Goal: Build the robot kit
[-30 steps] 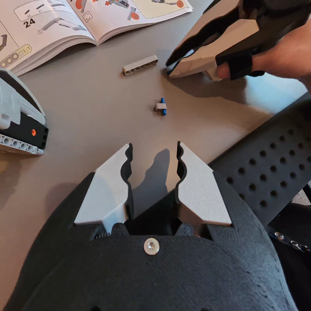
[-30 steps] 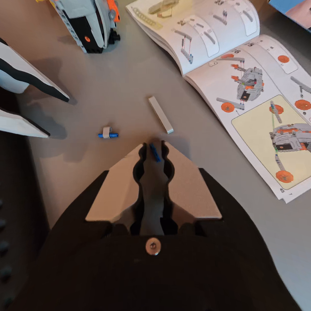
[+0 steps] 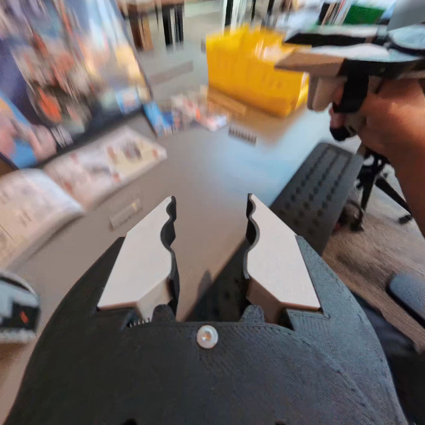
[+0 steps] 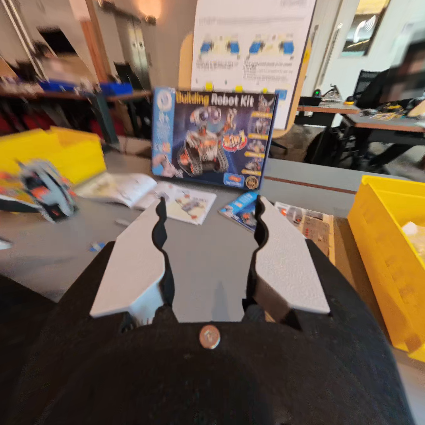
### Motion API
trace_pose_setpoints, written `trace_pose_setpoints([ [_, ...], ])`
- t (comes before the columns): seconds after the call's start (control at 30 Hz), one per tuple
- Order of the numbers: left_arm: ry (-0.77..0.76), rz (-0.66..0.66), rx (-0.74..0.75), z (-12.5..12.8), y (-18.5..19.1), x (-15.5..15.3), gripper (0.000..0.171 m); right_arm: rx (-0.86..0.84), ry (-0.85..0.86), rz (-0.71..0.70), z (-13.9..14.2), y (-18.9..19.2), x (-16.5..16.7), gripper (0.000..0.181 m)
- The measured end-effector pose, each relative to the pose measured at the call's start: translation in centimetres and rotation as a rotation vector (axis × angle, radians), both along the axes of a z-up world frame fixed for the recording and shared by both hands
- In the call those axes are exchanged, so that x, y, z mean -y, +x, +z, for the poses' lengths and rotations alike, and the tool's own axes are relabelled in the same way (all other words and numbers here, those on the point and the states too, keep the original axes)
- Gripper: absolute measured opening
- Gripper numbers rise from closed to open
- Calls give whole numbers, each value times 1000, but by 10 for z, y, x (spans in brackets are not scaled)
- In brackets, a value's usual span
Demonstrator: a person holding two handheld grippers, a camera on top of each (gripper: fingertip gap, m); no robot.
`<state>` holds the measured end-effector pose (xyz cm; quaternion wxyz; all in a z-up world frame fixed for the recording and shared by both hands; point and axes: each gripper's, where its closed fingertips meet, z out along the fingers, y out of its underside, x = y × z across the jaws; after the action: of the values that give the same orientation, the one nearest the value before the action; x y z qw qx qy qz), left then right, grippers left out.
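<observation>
In the left wrist view we see our left gripper (image 3: 210, 202) raised above the smooth grey table (image 3: 207, 174). Its pale, matte fingers (image 3: 142, 259) have wavy black inner edges and stand well apart, released, with nothing between them. Most of this view is smeared by blur. An open instruction booklet (image 3: 69, 174) with glossy pages lies toward the table's left edge, and a small pale beam (image 3: 125, 213) rests just in front of it. A yellow plastic bin (image 3: 250, 76) sits at the far side. A black perforated chair back (image 3: 315, 195) stands at the table's right edge. At upper right a hand (image 3: 391, 124) holds the right gripper (image 3: 282, 53) in the air.

In the right wrist view the right gripper (image 4: 210, 200) also hangs spread wide and empty over the table (image 4: 207, 253). A printed cardboard kit box (image 4: 213, 138) stands upright at the far edge, with the booklet (image 4: 147, 190) lying open before it. A grey, black and orange brick model (image 4: 48, 190) sits toward the left edge, and a tiny blue and white piece (image 4: 96, 246) lies near the left finger. Another yellow bin (image 4: 377, 230) stands at the right edge
</observation>
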<state>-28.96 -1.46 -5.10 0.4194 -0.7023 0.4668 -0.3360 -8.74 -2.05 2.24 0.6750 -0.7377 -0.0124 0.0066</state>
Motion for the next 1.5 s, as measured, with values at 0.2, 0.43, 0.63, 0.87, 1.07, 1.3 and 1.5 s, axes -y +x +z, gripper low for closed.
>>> trace_pose_setpoints([
  [0.2,151,-85,152,128,100,-10,102,178,-267,-106,39,40,-21,91],
  [0.43,-96,-1,-10,-7,164,-35,97,47,-437,73,-82,20,-85,66],
  [0.63,-72,79,-285,-95,156,-44,114,65,-665,73,-161,10,-105,78],
  [0.87,13,147,-327,-115,152,-55,121,37,-687,3,-188,12,-118,102],
  [1.07,-45,149,-333,-120,151,-60,134,-3,-654,-35,-192,17,-125,127],
  [1.3,-50,144,-336,-121,151,-59,138,-18,-660,-58,-193,19,-123,133],
  [1.5,-50,151,-337,-121,150,-59,138,-21,-663,-43,-194,15,-119,140],
])
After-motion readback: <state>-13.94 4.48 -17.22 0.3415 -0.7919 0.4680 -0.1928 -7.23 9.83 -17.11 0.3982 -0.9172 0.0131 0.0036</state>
